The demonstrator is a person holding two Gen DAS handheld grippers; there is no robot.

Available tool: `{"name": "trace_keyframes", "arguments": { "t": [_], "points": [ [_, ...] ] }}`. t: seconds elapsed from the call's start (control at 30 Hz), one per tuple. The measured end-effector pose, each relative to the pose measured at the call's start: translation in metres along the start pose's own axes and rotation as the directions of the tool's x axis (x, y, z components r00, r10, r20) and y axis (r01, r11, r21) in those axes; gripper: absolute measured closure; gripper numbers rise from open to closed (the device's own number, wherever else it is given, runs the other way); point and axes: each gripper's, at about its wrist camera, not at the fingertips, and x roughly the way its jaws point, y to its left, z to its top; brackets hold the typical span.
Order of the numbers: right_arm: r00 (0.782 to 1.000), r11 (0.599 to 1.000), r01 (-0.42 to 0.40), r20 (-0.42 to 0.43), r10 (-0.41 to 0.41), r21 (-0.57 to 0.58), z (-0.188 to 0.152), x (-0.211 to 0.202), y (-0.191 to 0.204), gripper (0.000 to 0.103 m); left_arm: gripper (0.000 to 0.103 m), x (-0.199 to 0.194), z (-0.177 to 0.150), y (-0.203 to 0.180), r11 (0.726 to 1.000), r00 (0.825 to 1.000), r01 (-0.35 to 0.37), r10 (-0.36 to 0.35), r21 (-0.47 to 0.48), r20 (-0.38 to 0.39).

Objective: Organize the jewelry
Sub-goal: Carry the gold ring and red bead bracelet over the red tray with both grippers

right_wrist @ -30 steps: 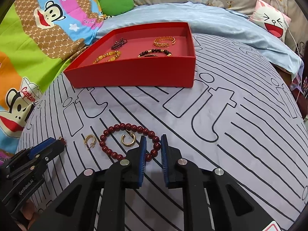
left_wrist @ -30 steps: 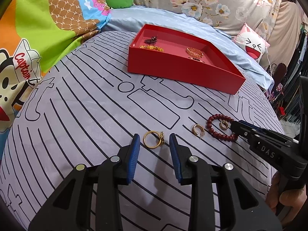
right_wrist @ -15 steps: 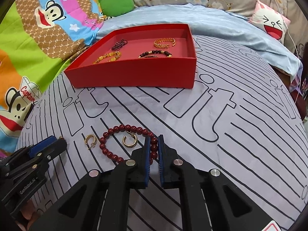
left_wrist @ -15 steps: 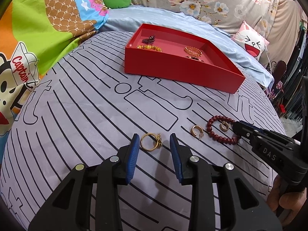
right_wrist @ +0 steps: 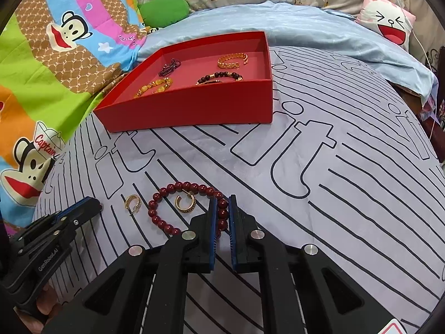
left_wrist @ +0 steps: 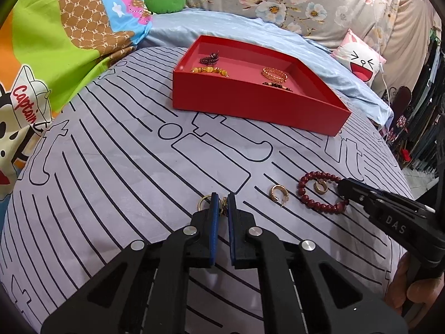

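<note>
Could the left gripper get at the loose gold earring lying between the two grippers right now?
Probably not yet. The left gripper is shut on the gold ring, so it is occupied. The earring itself lies uncovered on the bedspread, just to its right.

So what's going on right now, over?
Left hand-held gripper shut on ring. Right hand-held gripper shut on bead bracelet. Tray ahead, path open.
</note>
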Motion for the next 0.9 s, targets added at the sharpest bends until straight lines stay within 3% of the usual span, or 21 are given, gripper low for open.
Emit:
{"name": "trace_keyframes", "arguments": {
  "t": [0.5,0.9],
  "points": [
    [0.999,1.0,-0.011,0.038,0.011,0.006,0.008,-0.016,-0.003,0.096,0.098,-0.01,0.007,0.007,0.999,1.0,0.021,-0.021,-0.025,0.014],
    [0.991,0.998,-0.046,0.126,0.051,-0.037,0.047,-0.046,0.009,0.096,0.098,-0.031,0.039,0.018,0.999,0.998,0.043,-0.041,-0.032,0.046]
  ]
}}
